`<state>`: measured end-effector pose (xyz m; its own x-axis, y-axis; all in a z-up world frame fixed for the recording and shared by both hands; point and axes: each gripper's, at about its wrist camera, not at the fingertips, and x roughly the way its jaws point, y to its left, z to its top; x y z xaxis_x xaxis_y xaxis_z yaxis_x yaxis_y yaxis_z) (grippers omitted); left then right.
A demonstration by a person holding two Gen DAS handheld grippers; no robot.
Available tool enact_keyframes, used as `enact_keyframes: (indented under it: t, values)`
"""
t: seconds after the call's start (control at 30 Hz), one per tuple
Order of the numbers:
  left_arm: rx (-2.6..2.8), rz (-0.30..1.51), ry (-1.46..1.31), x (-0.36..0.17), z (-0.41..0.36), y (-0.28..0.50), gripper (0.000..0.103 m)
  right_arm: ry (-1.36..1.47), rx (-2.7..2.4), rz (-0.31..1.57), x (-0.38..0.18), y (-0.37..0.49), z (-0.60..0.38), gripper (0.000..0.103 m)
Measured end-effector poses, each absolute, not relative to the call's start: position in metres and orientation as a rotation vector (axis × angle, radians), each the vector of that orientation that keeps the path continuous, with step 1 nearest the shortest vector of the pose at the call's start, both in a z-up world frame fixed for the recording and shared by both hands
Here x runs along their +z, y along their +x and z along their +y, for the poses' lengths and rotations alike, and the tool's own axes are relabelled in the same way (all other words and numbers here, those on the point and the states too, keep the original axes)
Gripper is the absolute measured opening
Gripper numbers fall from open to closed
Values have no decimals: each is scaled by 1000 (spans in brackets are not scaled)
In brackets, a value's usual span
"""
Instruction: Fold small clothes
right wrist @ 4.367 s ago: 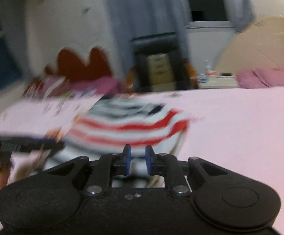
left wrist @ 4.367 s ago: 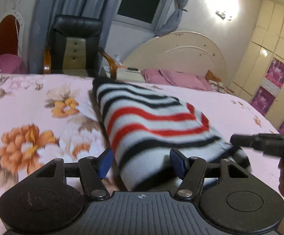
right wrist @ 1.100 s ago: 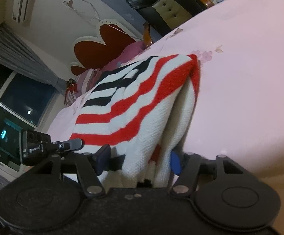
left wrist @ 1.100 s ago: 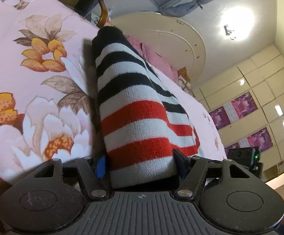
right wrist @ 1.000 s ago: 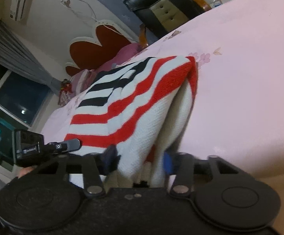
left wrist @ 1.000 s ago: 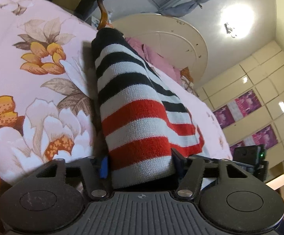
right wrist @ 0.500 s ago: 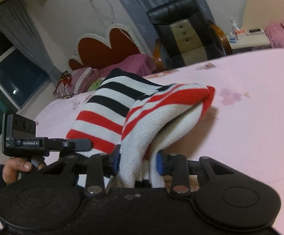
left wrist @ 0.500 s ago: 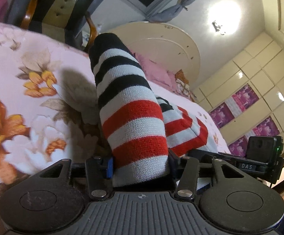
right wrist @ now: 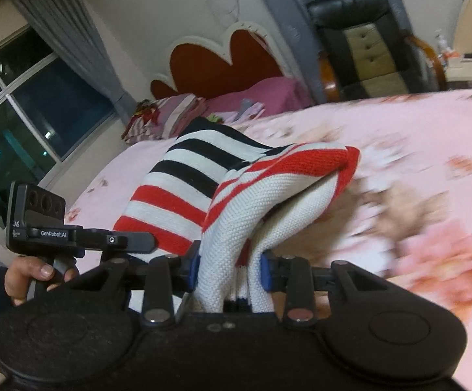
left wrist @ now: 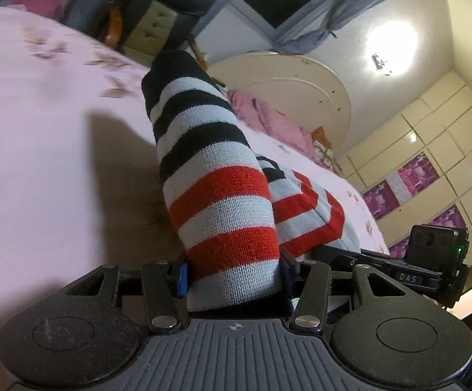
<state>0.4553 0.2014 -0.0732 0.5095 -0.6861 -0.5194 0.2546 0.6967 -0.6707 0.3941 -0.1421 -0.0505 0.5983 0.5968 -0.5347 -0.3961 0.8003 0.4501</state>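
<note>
A folded knit sweater with black, white and red stripes hangs lifted off the pink floral bedspread. My left gripper is shut on one thick folded end of it. In the right wrist view the same sweater droops from my right gripper, which is shut on its other bunched end. The left gripper's body and the hand holding it show at the left of that view. The right gripper's body shows at the right of the left wrist view.
A cream round headboard with pink bedding stands at the far end of the bed. A black leather chair is behind the bed. A second bed with a red heart-shaped headboard lies further back. Wardrobes line the right wall.
Both grippers have tightened on the sweater's ends and lifted it off the bedspread, carrying it across the bed. The flower print has slid out of the left wrist view.
</note>
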Motion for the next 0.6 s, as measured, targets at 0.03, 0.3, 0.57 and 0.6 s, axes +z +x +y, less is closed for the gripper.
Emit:
enact_keyframes:
  t: [0.03,0.3,0.57,0.6]
  values:
    - [-613,869,-572,-76,215,451,50,303,589,730,-53,393,-131,33]
    - [-608,964,-572,-118,261,443,51,339,557,788,-81,385,-91,33]
    - [-564,872,-577,-121,269,426,61,530,440,856,-116,384,-117,43]
    - [-544,831,-552,-111,275,420,61,511,391,838,-107,380,-118,49]
